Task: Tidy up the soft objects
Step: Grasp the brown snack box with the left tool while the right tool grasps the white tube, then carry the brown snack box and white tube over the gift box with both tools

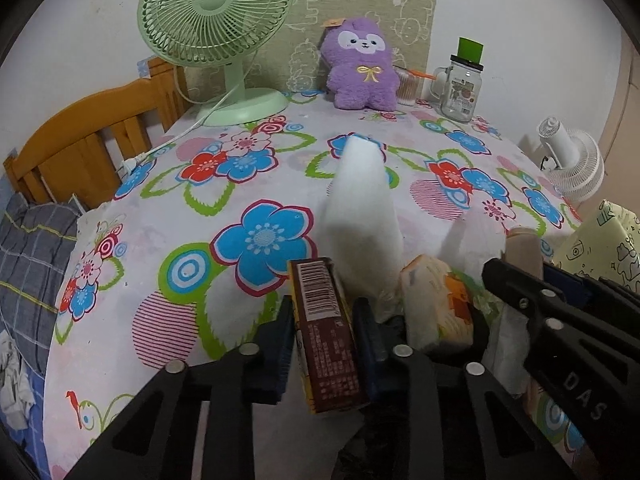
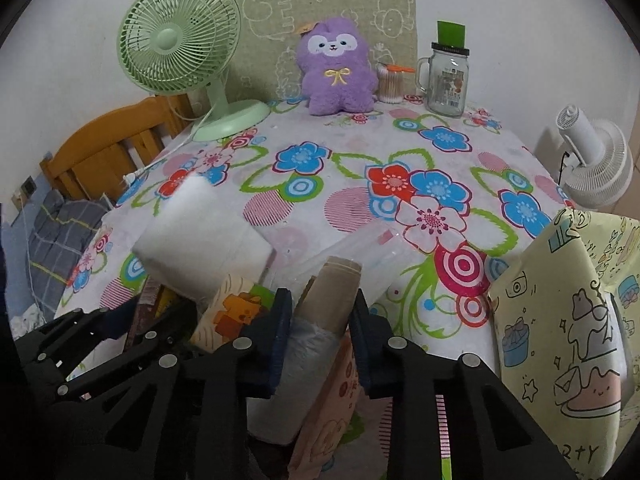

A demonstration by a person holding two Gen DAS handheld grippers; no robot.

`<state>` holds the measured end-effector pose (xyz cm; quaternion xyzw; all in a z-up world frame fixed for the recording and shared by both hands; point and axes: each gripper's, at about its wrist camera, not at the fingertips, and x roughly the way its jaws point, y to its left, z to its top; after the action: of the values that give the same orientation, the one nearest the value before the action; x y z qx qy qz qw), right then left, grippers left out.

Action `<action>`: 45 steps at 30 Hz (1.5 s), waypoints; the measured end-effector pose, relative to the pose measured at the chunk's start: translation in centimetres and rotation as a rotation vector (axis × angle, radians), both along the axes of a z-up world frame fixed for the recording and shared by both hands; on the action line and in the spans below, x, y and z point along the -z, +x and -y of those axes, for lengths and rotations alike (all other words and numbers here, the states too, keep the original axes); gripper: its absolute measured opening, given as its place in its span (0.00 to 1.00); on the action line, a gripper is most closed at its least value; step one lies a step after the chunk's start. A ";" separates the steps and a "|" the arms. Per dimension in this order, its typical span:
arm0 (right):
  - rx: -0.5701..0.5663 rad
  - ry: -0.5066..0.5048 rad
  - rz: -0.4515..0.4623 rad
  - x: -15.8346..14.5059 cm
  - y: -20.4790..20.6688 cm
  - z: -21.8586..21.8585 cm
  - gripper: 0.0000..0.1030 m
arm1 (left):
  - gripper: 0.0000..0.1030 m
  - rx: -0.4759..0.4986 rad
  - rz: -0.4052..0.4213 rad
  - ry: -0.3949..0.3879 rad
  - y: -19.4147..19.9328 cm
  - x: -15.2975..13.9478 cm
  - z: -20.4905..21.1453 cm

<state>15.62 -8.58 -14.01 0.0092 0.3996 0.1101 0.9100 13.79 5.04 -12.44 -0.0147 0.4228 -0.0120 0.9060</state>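
Between the fingers of the left gripper (image 1: pixel 326 344) sits a brown and yellow carton with a barcode (image 1: pixel 326 332), clamped on both sides; its lower end is cut off by the fingers. The right gripper (image 2: pixel 320 328) is closed on a beige roll in wrinkled plastic (image 2: pixel 320 320), partly hidden. Just beyond, a white soft pack (image 1: pixel 362 208) lies on the flowered tablecloth (image 1: pixel 160 220). Far back, a purple plush animal (image 1: pixel 360 64) stands beside a green table fan (image 1: pixel 216 36).

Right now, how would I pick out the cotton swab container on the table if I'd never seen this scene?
Start at the purple plush toy propped against the back wall. Just to its right, before the glass mug jar, stands the cotton swab container. It is the small clear tub packed with upright swabs, under an orange lid.
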 end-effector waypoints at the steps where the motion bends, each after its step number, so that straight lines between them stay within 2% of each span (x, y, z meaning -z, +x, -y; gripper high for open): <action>1: -0.001 0.001 0.003 -0.1 -0.1 0.0 0.30 | 0.22 -0.002 -0.001 -0.007 0.0 -0.1 -0.1; 17: 0.011 0.024 0.077 -2.7 -2.8 0.7 0.29 | 0.20 0.003 0.072 -0.005 -3.1 -2.7 0.0; 28: 0.014 0.043 0.149 -5.0 -5.3 1.4 0.21 | 0.20 0.013 0.149 -0.001 -5.3 -5.5 0.6; 45: 0.030 0.050 0.236 -8.4 -8.6 3.3 0.20 | 0.20 0.053 0.230 0.004 -8.1 -9.0 3.2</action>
<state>7.04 -11.87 -5.60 0.0247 0.2864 0.1069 0.9518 5.73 1.86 -3.40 -0.0003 0.3165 -0.0370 0.9479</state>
